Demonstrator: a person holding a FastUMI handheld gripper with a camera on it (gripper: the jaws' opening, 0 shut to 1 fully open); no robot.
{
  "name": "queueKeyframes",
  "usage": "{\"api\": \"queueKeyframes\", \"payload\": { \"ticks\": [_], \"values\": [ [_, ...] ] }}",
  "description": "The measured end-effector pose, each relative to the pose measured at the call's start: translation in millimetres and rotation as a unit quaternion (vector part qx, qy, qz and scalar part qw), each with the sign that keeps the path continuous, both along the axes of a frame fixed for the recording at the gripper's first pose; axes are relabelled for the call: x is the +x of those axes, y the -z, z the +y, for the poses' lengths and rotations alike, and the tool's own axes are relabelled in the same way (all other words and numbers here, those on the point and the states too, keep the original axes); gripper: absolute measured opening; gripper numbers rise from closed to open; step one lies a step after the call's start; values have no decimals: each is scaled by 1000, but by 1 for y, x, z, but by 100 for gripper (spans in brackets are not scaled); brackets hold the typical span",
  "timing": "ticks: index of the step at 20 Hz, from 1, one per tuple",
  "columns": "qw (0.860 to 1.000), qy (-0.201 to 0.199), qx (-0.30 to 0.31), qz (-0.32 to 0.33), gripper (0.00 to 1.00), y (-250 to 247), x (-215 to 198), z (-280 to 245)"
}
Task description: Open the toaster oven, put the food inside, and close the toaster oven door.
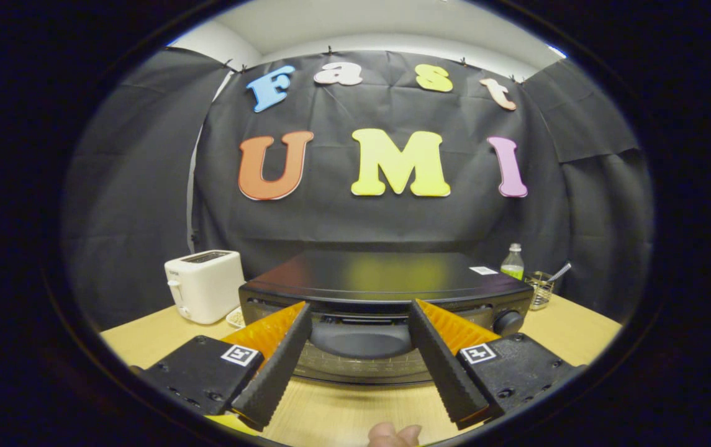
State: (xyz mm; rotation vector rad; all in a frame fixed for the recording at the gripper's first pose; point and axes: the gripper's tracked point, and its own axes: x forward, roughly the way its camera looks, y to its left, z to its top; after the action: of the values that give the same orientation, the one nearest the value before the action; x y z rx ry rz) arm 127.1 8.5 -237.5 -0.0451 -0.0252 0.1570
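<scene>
A black toaster oven (386,279) stands on the wooden table just ahead of my fingers. Its door looks shut, with the dark handle (360,338) across the upper front. My gripper (360,305) is open. The two black ribbed fingers (280,366) spread to either side of the handle, their tips close to the oven's front without pressing on it. A round knob (507,323) sits at the oven's right end. I cannot pick out the food from here.
A white pop-up toaster (205,285) stands left of the oven, with a small dish (235,318) beside it. Behind the oven's right corner are a clear bottle (512,262) and a wire basket (540,288). A person's fingertips (394,434) show below the fingers.
</scene>
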Motion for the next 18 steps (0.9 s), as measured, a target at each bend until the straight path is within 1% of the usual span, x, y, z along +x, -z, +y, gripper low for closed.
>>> {"api": "queueKeyframes", "payload": {
  "ticks": [2,4,6,7,10,12,14,16,18],
  "values": [
    [1000,2,-9,-2,100,-9,-11,-6],
    [999,16,-31,0,100,-22,-19,-11],
    [998,27,-51,-2,100,-36,-42,-20],
    [998,24,-55,-3,100,-46,-56,-21],
    [1000,16,-25,-2,100,-85,-96,-21],
    [1000,20,1,-1,100,-119,-123,-26],
    [999,23,11,-24,100,-162,-148,-31],
    [998,27,6,-54,100,-194,-174,-38],
    [998,29,-17,-48,100,-197,-195,-46]
  ]
}}
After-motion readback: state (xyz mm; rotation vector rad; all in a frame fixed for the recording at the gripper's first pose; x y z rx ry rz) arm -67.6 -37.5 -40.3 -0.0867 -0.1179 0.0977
